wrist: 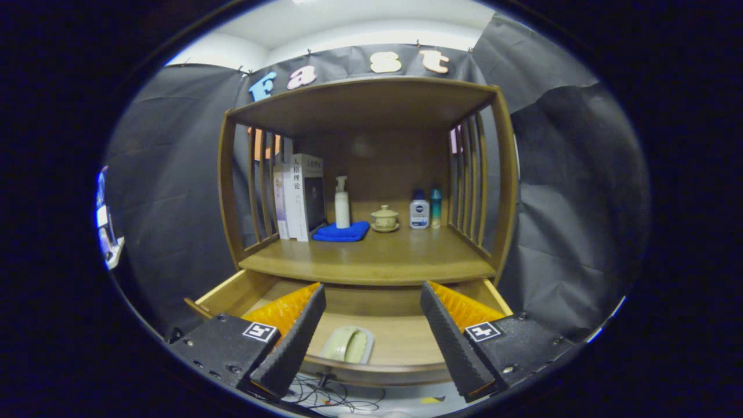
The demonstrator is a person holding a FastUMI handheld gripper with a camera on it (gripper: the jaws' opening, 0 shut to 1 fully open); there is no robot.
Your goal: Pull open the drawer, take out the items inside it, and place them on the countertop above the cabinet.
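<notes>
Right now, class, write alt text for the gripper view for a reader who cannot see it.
A wooden cabinet's drawer stands pulled open with a pale green item lying inside, between the open tool fingers. On the countertop above stand books, a pump bottle on a blue cloth, a lidded cup and two small bottles.

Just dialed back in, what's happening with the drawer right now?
The wooden cabinet's drawer is already pulled open. The hand-held gripper hangs over it with fingers spread wide, gripping nothing. A pale green soap-dish-like item lies in the drawer between them. The wooden countertop above holds books, bottles, a blue cloth and a lidded cup.
</notes>
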